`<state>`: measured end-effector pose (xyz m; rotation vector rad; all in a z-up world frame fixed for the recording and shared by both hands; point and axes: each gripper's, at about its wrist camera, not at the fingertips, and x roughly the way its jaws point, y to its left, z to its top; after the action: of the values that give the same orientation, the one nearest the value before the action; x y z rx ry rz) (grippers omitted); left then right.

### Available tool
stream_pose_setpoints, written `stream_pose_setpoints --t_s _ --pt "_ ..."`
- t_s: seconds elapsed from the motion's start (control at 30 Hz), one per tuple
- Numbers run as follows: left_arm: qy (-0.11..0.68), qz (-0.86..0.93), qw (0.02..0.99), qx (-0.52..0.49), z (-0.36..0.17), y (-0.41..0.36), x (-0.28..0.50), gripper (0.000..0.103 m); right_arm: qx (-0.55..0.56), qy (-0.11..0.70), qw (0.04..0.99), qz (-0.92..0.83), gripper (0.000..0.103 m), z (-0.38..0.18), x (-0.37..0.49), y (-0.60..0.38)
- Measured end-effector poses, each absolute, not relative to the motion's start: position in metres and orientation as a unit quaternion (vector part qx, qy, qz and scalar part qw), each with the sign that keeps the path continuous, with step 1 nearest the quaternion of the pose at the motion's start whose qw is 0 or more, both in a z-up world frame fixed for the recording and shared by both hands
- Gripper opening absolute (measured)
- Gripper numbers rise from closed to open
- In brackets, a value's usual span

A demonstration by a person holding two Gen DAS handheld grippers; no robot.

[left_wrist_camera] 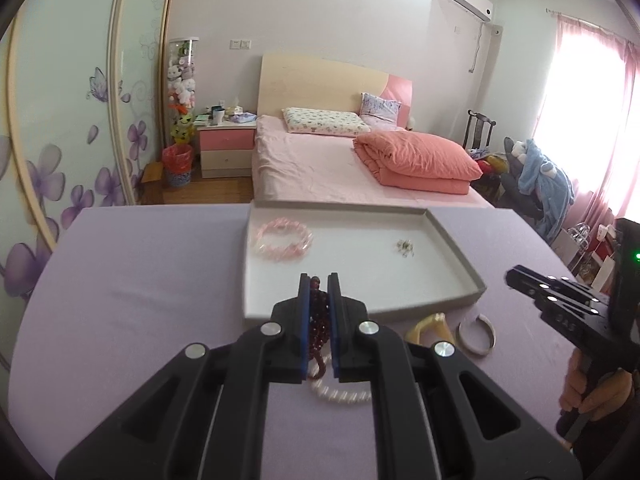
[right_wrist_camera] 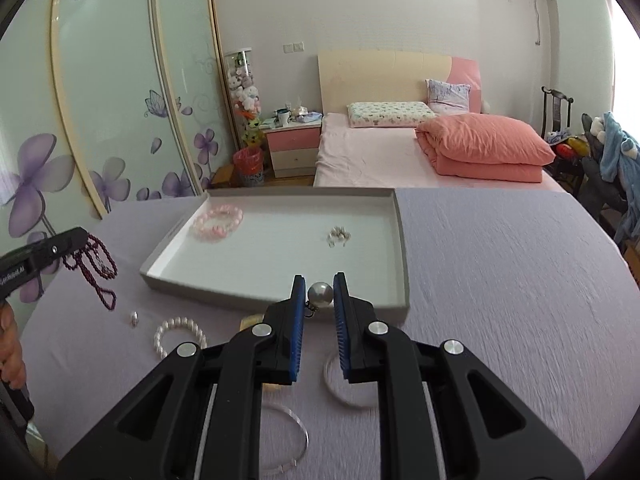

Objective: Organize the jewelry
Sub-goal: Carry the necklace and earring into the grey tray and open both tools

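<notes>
A shallow grey tray [left_wrist_camera: 460, 258] [right_wrist_camera: 402, 240] lies on the lilac table. It holds a pink bead bracelet [left_wrist_camera: 282, 239] [right_wrist_camera: 218, 221] and a small silver piece [left_wrist_camera: 405, 247] [right_wrist_camera: 338, 236]. My left gripper [left_wrist_camera: 319, 280] [right_wrist_camera: 80, 240] is shut on a dark red bead necklace [left_wrist_camera: 319, 320] [right_wrist_camera: 98, 276], held above the table near the tray's front left corner. My right gripper [right_wrist_camera: 320, 280] [left_wrist_camera: 516, 276] is shut on a grey pearl earring [right_wrist_camera: 320, 294] at the tray's front edge. A white pearl bracelet [left_wrist_camera: 340, 394] [right_wrist_camera: 180, 336] lies on the table.
On the table in front of the tray lie a yellow piece [left_wrist_camera: 430, 328], a pale bangle [left_wrist_camera: 478, 334] [right_wrist_camera: 346, 390], a thin silver bangle [right_wrist_camera: 292, 440] and a small silver bead [right_wrist_camera: 134, 318]. A bed [right_wrist_camera: 380, 160] stands beyond the table.
</notes>
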<state>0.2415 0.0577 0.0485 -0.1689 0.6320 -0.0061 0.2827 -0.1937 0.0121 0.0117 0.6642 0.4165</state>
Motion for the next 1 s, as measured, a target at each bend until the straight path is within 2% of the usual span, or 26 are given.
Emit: stream_pose_setpoints --t_s 0.37,0.67,1.0 --pt "0.328 -0.029 0.939 -0.095 0.034 0.033 0.346 0.009 0.027 0.386 0.899 0.204 0.015 -0.027 0.377 -0.171" --pt "0.348 -0.03 0.933 -0.092 0.01 0.019 0.403 0.009 0.012 0.41 0.891 0.193 0.015 -0.045 0.404 -0.164" --pt "0.364 -0.026 0.926 -0.096 -0.009 0.016 0.427 0.009 0.005 0.419 0.889 0.186 0.017 -0.05 0.408 -0.163"
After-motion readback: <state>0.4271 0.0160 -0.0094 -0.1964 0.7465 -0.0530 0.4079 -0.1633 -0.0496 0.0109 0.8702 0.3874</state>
